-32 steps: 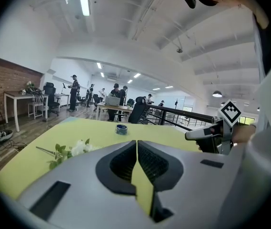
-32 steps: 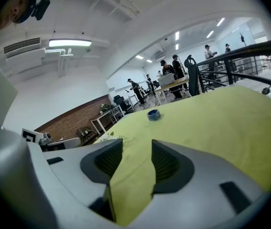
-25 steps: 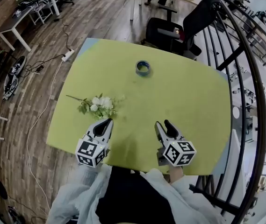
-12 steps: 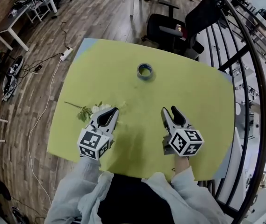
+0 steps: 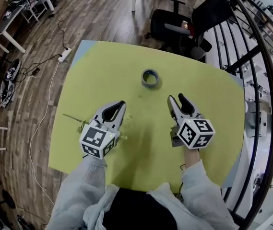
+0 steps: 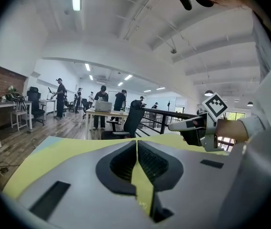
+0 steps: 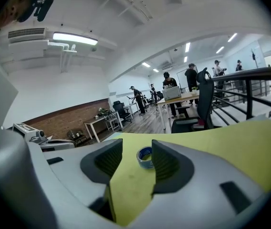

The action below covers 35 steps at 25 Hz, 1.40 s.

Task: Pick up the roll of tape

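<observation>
Nearer the tape (image 5: 149, 77) now: left gripper (image 5: 120, 104), ribbed jaws pressed together; right gripper (image 5: 177, 98), jaws apart, empty. Tape is a blue ring on the smooth yellow-green table (image 5: 208, 95).

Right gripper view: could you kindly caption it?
Right gripper, jaws open, aimed at blue roll of tape on yellow-green table.
</observation>
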Each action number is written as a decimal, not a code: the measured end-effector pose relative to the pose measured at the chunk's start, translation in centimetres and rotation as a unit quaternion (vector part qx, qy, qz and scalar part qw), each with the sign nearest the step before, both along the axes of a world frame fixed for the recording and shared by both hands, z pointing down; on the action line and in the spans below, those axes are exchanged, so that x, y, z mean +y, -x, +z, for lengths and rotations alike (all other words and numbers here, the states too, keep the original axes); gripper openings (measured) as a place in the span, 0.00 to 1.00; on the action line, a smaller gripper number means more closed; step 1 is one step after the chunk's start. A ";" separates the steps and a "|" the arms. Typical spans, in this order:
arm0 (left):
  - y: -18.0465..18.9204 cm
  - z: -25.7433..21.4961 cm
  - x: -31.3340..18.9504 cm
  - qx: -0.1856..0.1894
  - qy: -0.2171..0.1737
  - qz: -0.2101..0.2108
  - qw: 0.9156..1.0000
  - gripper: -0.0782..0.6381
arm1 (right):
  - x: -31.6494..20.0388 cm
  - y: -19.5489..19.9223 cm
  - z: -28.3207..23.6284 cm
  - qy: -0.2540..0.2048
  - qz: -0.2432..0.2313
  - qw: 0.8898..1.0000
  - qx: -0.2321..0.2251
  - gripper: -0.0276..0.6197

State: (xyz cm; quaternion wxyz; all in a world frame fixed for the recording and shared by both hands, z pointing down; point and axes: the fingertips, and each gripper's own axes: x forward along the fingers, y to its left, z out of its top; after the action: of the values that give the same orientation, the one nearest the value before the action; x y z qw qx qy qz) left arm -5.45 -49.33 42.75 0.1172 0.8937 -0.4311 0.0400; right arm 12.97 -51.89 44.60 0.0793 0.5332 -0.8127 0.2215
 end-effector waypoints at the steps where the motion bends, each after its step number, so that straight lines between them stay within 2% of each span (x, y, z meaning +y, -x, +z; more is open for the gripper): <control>1: -0.1 0.0 -0.7 0.000 -0.001 0.002 1.000 0.14 | -0.8 0.2 0.0 0.000 -0.003 1.000 0.003 0.34; 7: -1.1 1.1 -4.7 0.003 -0.005 0.007 1.000 0.14 | -5.9 0.8 1.7 0.013 -0.012 1.000 0.017 0.34; 15: -2.0 5.8 -7.9 0.002 0.003 0.013 1.000 0.14 | -9.7 1.5 7.9 0.064 -0.009 0.997 0.029 0.35; 21: -2.2 10.6 -9.4 -0.016 0.014 0.015 1.000 0.14 | -12.4 2.1 12.4 0.100 0.012 0.995 0.002 0.35; 31: -2.1 12.4 -10.5 0.010 0.023 0.003 1.000 0.14 | -14.9 2.7 16.2 0.139 0.018 0.988 0.064 0.37; 35: -1.7 12.9 -10.6 0.017 0.029 -0.006 0.999 0.14 | -15.0 3.0 16.6 0.148 0.019 0.986 0.070 0.33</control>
State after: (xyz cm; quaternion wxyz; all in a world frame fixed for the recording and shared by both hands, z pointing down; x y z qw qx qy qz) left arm -3.73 -59.97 55.65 0.1511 0.8879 -0.4330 0.0364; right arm 9.94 -66.92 61.21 0.2099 0.5450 -0.7533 0.3024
